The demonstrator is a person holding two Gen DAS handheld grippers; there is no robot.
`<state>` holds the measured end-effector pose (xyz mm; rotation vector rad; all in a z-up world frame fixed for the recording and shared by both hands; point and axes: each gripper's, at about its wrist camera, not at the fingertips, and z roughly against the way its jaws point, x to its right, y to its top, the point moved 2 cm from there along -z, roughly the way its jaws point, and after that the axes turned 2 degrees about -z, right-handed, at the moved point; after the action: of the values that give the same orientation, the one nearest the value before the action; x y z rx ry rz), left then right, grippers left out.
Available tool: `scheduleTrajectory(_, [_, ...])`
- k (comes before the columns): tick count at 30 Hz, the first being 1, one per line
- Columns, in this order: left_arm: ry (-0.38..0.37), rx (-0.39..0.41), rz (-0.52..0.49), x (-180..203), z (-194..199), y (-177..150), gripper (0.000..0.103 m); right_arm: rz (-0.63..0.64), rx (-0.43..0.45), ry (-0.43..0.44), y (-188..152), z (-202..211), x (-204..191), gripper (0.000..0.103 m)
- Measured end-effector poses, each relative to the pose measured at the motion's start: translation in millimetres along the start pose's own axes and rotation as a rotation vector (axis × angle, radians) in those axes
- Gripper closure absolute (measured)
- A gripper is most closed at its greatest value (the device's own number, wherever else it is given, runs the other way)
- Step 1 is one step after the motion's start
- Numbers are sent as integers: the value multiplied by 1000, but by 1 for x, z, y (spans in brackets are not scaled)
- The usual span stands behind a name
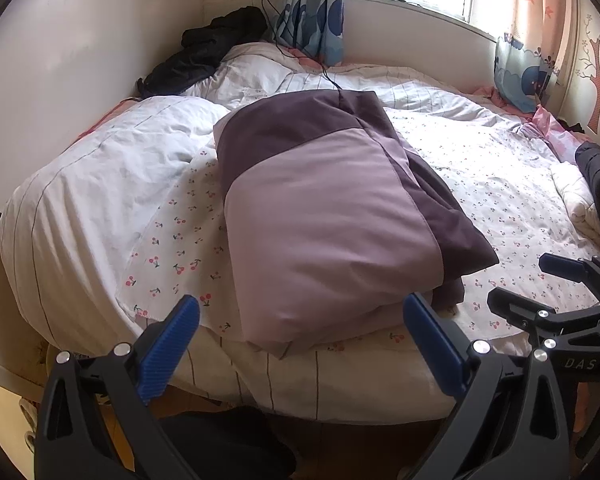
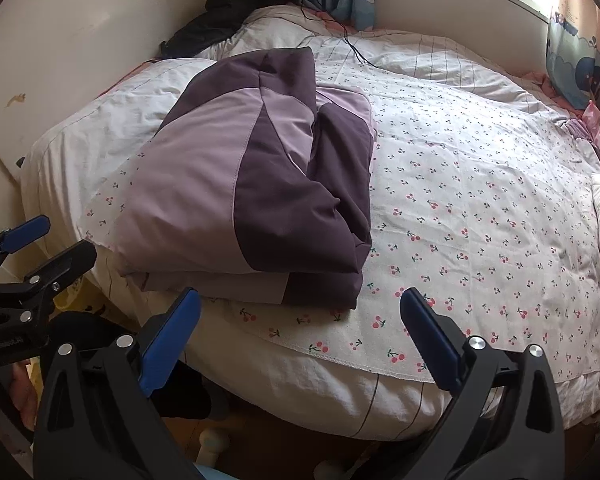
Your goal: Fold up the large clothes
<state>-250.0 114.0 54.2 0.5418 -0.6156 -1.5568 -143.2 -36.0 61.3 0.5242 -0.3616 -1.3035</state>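
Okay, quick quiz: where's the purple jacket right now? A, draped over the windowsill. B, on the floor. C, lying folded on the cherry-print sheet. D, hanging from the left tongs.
C: the purple jacket lies folded on the cherry-print sheet, both tongs open and off it.

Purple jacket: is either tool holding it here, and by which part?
Neither. Left tool and right tool are open, short of the folded purple jacket on the bed.

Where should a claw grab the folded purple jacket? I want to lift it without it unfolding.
Grip the purple jacket at its stacked near edge, coming in from the foot of the bed. There the layers lie together, so one pinch probably catches them all.
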Motion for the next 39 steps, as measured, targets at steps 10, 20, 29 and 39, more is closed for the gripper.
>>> scheduleTrajectory(10, [19, -70, -8, -2, -15, 0, 5, 0, -33, 6, 1, -7, 1, 7])
scheduleTrajectory(20, [31, -97, -23, -3, -22, 0, 5, 3, -57, 13, -1, -15, 0, 7])
scheduleTrajectory(29, [58, -123, -12, -7, -27, -1, 5, 8, -69, 19, -1, -18, -2, 7])
scheduleTrajectory(39, [63, -130, -14, -8, -30, -4, 5, 15, -86, 25, -2, -24, -5, 7])
